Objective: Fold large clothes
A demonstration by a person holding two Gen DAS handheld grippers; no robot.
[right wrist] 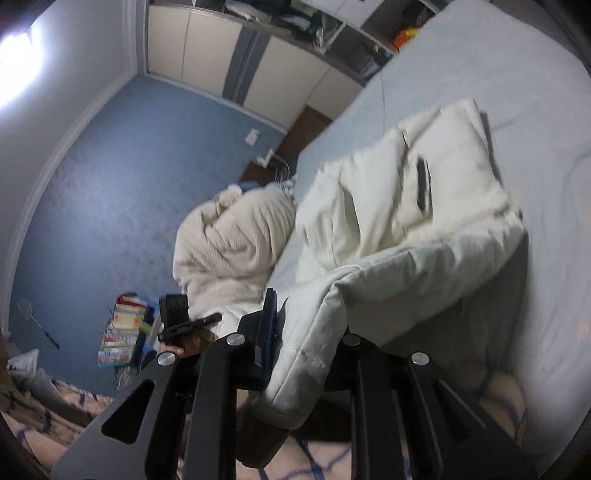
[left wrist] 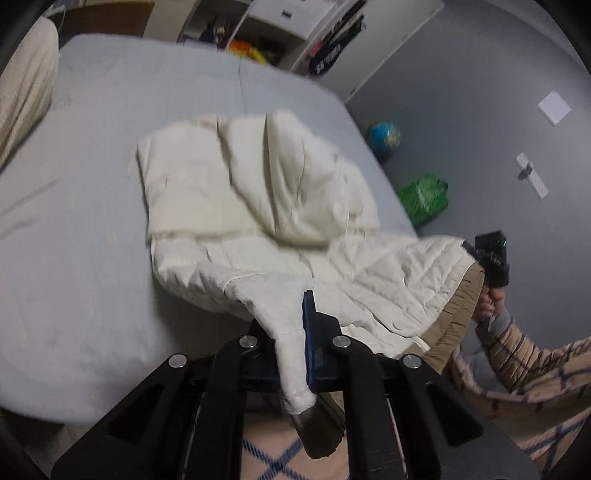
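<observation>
A cream quilted jacket (left wrist: 258, 192) lies partly folded on the grey-blue bed (left wrist: 74, 221). My left gripper (left wrist: 291, 332) is shut on a corner of the jacket's hem, lifted just above the bed's near edge. My right gripper (right wrist: 295, 332) is shut on the other hem corner of the jacket (right wrist: 406, 206). The right gripper also shows in the left wrist view (left wrist: 491, 258), at the far right, holding the stretched hem. The left gripper shows in the right wrist view (right wrist: 177, 317) at the left. The hem hangs raised between the two grippers.
A cream blanket (right wrist: 229, 243) is heaped at the bed's side. A globe (left wrist: 384, 134) and a green bag (left wrist: 424, 199) sit on the floor. A stack of books (right wrist: 122, 332) stands by the blue wall. Shelves (left wrist: 266, 33) stand beyond the bed.
</observation>
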